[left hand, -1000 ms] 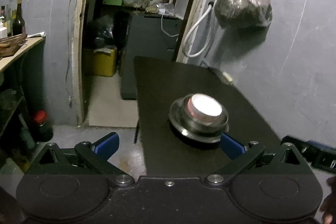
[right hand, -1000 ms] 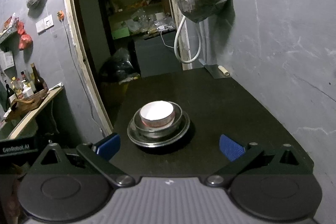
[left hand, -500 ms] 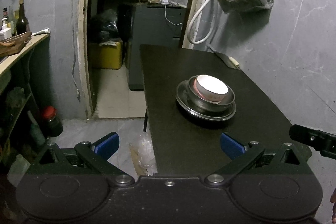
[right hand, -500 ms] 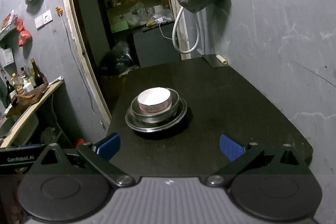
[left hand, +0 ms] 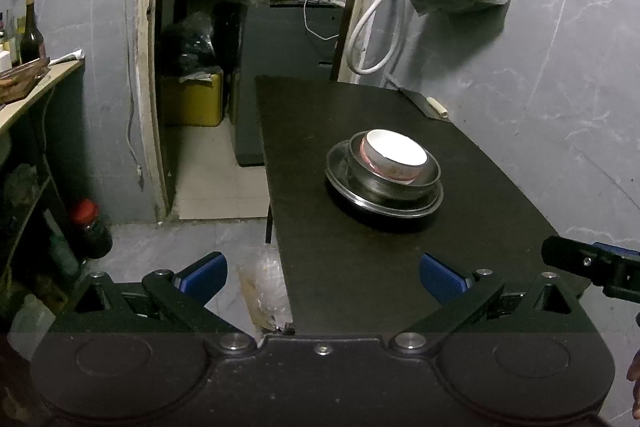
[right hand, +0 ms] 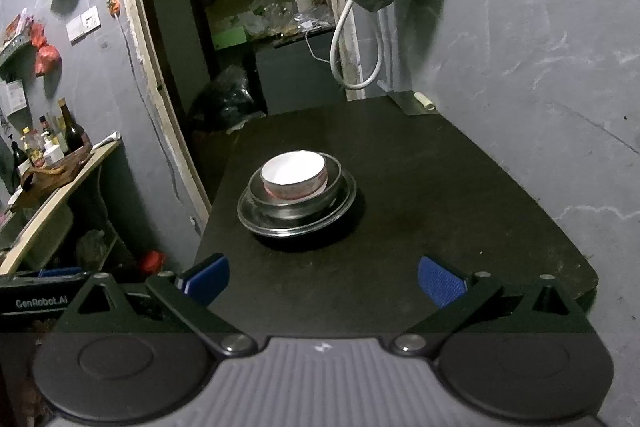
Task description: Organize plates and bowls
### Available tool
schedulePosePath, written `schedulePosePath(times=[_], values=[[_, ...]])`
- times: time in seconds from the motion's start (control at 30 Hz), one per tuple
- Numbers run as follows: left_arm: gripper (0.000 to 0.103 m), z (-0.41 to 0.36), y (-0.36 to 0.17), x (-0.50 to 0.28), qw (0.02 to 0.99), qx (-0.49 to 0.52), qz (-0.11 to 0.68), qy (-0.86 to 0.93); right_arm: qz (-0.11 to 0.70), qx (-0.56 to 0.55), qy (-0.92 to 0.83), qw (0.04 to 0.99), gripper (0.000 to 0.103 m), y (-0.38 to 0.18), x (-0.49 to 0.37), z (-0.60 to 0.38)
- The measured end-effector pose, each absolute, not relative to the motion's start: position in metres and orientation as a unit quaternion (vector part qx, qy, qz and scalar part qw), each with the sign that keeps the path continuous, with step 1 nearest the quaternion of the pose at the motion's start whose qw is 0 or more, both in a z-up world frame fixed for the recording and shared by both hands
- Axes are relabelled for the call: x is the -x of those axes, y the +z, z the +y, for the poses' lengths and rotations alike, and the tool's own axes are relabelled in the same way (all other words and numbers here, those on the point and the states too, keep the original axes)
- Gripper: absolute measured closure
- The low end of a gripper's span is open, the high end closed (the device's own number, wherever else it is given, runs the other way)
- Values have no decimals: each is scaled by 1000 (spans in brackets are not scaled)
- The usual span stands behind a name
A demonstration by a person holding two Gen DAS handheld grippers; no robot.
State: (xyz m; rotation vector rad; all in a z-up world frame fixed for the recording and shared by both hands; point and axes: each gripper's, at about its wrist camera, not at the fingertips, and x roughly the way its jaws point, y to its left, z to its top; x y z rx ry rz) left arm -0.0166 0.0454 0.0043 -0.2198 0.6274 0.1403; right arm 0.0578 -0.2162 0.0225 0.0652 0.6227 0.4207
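The black table (right hand: pixel 460 187) abuts the grey wall (right hand: pixel 540 47) on its right; its left edge drops to open floor. A steel plate (right hand: pixel 297 205) near mid-table carries a steel bowl (right hand: pixel 320 193) with a white bowl (right hand: pixel 294 173) nested inside. Left gripper (left hand: pixel 323 273) and right gripper (right hand: pixel 323 277) stand wide open and empty, well short of the stack.
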Motion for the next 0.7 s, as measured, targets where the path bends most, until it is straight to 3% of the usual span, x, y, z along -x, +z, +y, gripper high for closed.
schedulePosePath(times=[0.7], values=[[1,55,-5,14,936,115,323,73,324,-13,206,923,0,17,-61,-203]])
